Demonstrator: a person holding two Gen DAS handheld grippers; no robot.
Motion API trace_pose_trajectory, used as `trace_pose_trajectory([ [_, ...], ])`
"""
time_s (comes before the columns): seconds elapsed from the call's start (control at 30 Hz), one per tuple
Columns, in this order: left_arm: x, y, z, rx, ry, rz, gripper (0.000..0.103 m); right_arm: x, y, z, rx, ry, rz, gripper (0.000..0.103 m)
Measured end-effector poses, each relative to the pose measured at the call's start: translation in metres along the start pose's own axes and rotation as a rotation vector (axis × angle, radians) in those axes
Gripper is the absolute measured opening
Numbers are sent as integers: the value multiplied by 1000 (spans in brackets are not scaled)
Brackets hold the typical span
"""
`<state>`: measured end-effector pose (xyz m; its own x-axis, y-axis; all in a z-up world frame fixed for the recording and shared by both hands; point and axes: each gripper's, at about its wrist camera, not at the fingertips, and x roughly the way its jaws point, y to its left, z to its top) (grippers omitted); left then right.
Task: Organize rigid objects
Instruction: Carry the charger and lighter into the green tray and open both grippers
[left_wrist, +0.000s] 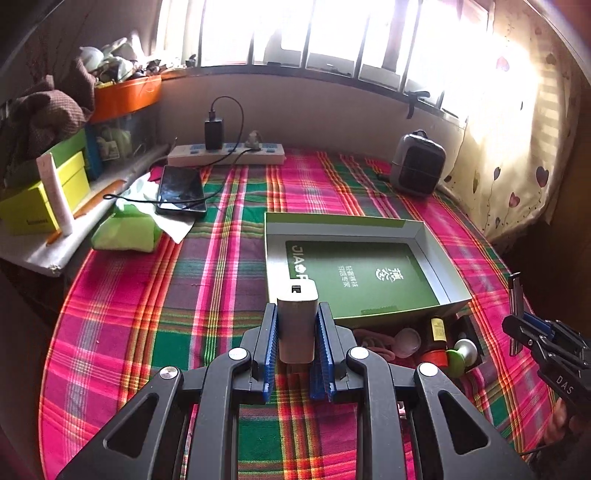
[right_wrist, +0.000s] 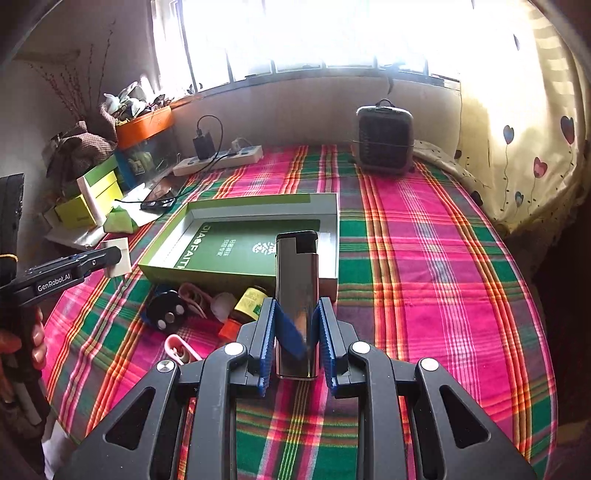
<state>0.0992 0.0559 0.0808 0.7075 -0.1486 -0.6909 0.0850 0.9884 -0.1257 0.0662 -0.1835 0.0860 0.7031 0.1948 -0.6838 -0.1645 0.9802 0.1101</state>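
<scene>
Plaid cloth (left_wrist: 207, 280) covers the table beneath a bright window (left_wrist: 314, 29).

Blown-out daylight from the window (left_wrist: 314, 33) glares; fisheye edges curve and darken.

Left gripper (left_wrist: 296, 328), black frame with blue ribbed pads (left_wrist: 270, 347), was clamped on a white rectangular USB charger block (left_wrist: 297, 321), held upright between both pads. Right gripper (right_wrist: 296, 328), same build, was clamped on a silver metal lighter with black top (right_wrist: 297, 302), also upright. Each gripper showed in the other's camera, held side by side above the bed, apart. The person's left hand (right_wrist: 26, 343) wrapped the left gripper's handle, fingernails visible.
</scene>
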Motion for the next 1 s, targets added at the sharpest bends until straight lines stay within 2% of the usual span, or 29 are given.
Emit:
trace_pose_trajectory([
  [0.5, 12, -6, 29, 15, -11, -29, 20, 23, 1, 35, -32, 23, 3, 24],
  [1.0, 47, -6, 47, 10, 28, -35, 20, 66, -5, 62, -36, 79, -16, 24],
])
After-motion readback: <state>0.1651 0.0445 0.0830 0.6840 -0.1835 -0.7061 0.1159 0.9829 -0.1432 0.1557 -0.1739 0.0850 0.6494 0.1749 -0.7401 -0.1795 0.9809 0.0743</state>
